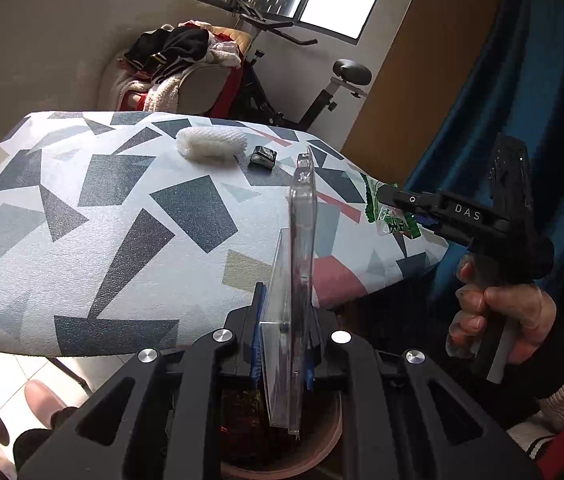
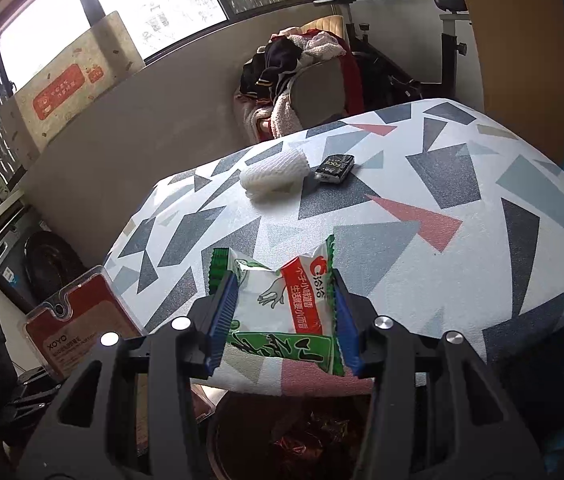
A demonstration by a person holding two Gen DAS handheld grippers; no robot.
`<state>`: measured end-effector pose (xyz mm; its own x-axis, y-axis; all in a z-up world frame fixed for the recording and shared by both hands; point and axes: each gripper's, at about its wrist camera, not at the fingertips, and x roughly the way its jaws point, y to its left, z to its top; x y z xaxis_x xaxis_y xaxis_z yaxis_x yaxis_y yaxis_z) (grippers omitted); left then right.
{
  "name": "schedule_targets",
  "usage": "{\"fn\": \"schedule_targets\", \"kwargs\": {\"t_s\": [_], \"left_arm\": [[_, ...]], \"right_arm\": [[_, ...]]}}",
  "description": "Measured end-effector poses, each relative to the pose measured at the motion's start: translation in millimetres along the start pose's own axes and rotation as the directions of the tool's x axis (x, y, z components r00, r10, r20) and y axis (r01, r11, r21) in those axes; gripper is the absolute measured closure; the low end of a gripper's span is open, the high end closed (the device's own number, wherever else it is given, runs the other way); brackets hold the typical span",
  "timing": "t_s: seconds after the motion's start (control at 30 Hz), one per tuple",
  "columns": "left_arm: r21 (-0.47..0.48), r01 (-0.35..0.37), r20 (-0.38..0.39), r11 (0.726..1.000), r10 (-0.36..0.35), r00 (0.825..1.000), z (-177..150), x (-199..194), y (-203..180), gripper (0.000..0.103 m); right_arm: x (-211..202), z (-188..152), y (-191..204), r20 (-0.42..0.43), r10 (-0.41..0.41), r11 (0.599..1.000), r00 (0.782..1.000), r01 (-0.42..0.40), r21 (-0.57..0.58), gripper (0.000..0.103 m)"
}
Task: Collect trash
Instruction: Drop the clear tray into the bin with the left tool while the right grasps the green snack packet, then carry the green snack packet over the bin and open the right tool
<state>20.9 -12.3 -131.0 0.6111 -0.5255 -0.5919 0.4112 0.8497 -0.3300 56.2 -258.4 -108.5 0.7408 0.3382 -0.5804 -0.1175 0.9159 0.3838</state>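
My left gripper is shut on a clear plastic blister package, held edge-on above a brown trash bin; the package also shows in the right wrist view. My right gripper is shut on a green-and-white snack wrapper at the near edge of the patterned ironing board, above the bin. The right gripper also shows in the left wrist view with the wrapper. A white foam net and a small dark packet lie on the board's far part.
A chair piled with clothes and an exercise bike stand behind the board. A blue curtain hangs at the right. The bin holds dark and red wrappers. A cardboard box leans at the window.
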Motion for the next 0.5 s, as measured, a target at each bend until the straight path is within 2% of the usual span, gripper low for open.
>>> {"fn": "schedule_targets", "kwargs": {"t_s": [0.23,0.27,0.3,0.37,0.47,0.5], "left_arm": [[0.014,0.009,-0.042,1.0,-0.008,0.999,-10,11,-5,0.087],[0.013,0.016,-0.05,1.0,-0.015,0.999,-10,14,-5,0.085],[0.014,0.022,-0.06,1.0,-0.021,0.998,-10,17,-5,0.066],[0.019,0.006,-0.058,1.0,-0.005,0.998,-8,19,-4,0.036],[0.007,-0.001,-0.035,1.0,0.001,0.999,-3,14,-2,0.032],[0.006,-0.017,-0.026,1.0,0.018,0.999,-1,11,-1,0.027]], "right_arm": [[-8,-14,-8,-0.012,-0.01,1.0,1.0,0.01,0.024,0.056],[-8,-15,-9,-0.013,-0.012,1.0,1.0,0.012,0.027,0.056],[-9,-16,-10,-0.014,-0.013,0.999,1.0,0.013,0.029,0.056],[-9,-18,-12,-0.015,-0.014,0.999,1.0,0.014,0.031,0.056],[-10,-20,-12,-0.016,-0.014,1.0,1.0,0.015,0.027,0.056],[-9,-21,-11,-0.018,-0.016,1.0,1.0,0.017,0.021,0.056]]}}
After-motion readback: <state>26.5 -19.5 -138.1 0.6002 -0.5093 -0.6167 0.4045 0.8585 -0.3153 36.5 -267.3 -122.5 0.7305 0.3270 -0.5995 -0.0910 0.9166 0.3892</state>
